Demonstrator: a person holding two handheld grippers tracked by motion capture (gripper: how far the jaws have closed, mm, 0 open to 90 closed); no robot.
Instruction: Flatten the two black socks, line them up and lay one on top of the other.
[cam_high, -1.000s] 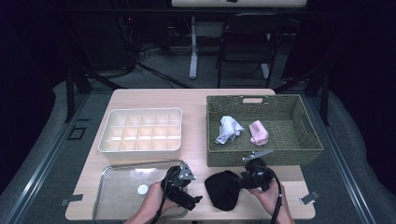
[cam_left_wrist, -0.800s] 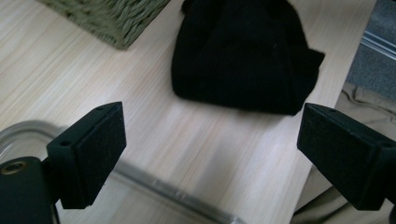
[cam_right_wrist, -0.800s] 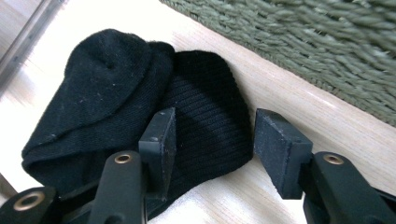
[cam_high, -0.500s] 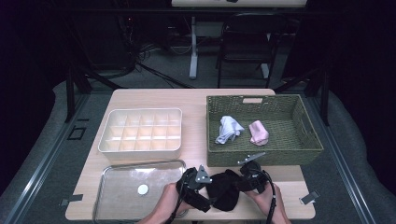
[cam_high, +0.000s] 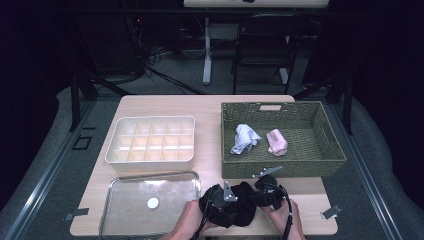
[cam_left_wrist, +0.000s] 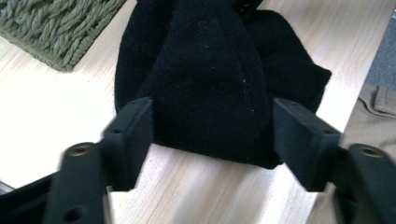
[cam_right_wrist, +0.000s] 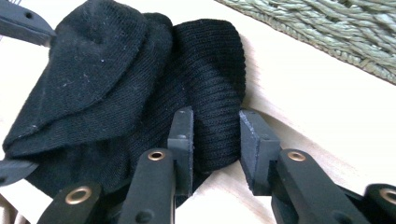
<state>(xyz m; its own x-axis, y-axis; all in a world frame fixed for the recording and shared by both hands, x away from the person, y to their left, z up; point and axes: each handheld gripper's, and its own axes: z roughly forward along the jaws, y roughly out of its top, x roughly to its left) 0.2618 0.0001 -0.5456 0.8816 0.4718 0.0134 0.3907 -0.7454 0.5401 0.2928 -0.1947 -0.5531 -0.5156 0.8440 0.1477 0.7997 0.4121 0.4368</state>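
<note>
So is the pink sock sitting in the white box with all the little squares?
No, the pink sock lies in the green woven basket beside a white sock, and the white divided box has nothing in it.

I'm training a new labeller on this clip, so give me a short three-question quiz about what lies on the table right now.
1. True or false: the black sock lies inside the woven basket.
2. Which two things lie in the basket? A) a white sock and a pink sock B) two black socks C) a coin and a lid
3. What stands left of the basket, behind the clear tray?

Key: 1. False; it lies on the table in front of the basket, between the left gripper and right gripper. 2. A. 3. The white divided box.
</note>
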